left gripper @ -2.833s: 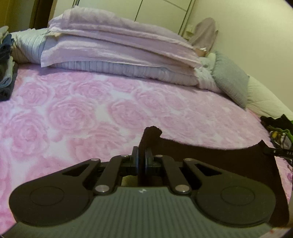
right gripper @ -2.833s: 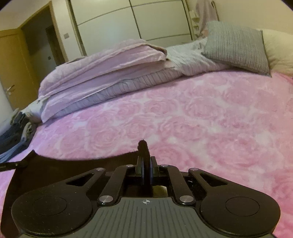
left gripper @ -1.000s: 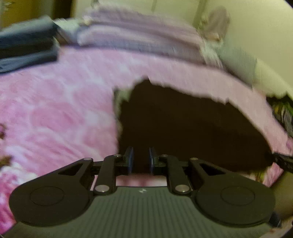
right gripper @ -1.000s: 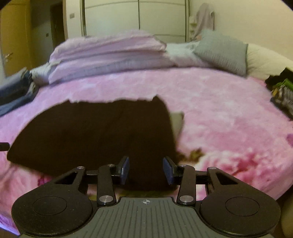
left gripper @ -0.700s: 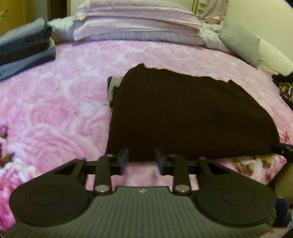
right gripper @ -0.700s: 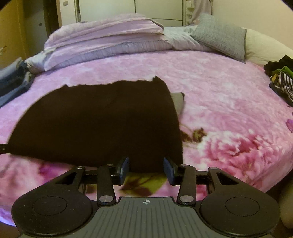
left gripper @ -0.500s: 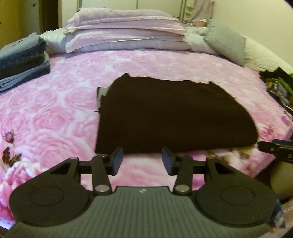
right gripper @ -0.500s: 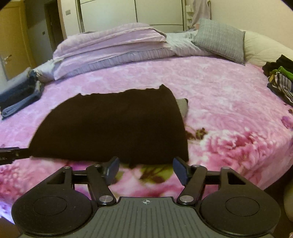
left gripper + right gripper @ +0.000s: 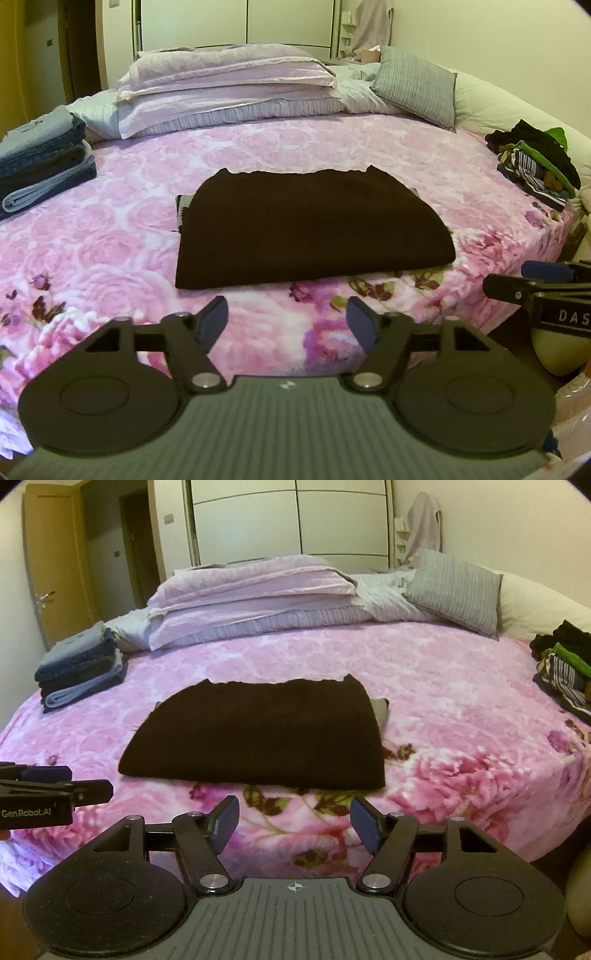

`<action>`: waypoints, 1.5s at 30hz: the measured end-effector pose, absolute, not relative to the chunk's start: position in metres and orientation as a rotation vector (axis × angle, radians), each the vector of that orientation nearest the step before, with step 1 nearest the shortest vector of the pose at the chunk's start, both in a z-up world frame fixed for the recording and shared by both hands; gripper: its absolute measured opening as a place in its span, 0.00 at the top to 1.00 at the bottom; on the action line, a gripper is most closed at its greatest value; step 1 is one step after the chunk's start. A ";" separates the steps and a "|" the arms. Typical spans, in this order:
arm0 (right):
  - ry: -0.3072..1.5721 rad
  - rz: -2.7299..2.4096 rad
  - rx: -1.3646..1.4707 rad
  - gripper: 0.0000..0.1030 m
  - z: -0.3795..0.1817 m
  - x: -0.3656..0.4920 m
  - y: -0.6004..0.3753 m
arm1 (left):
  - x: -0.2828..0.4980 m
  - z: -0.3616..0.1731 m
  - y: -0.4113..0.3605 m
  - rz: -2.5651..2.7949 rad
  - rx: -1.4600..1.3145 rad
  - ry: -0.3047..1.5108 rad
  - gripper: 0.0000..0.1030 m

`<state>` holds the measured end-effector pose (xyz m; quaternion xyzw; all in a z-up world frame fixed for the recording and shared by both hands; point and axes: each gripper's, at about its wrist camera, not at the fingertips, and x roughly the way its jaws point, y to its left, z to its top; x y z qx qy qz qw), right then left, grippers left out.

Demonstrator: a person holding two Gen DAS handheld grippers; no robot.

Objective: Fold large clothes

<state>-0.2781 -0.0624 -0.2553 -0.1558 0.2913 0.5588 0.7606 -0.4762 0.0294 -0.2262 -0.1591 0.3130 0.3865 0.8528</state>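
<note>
A dark brown garment [image 9: 310,225] [image 9: 258,734] lies folded into a flat rectangle on the pink rose-patterned bedspread [image 9: 110,251] [image 9: 461,709], with a grey scrap peeking out at its side. My left gripper [image 9: 288,323] is open, held back from the garment's near edge with nothing between its fingers. Over the bed's front edge my right gripper [image 9: 293,821] is open too and empty. Each gripper shows at the side of the other's view.
A stack of folded blue jeans and denim [image 9: 40,162] [image 9: 81,668] sits at the bed's left. Unfolded dark, green and striped clothes [image 9: 535,162] [image 9: 565,664] are heaped at the right. Lilac bedding [image 9: 229,85] and a grey pillow [image 9: 454,590] lie at the back.
Both grippers let go of the dark garment, which now lies folded on the bed. They opened wide and drew back toward the bed's front edge.
</note>
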 end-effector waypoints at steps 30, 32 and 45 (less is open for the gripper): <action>0.664 1.262 -0.403 0.37 -0.272 -0.288 -0.053 | -0.495 -0.223 0.018 0.879 -0.348 0.659 0.18; 0.684 1.240 -0.396 0.37 -0.277 -0.280 -0.048 | -0.495 -0.228 0.029 0.868 -0.366 0.657 0.18; 0.825 1.101 -0.179 0.37 -0.306 -0.179 -0.006 | -0.489 -0.258 0.127 0.883 -0.438 0.641 0.21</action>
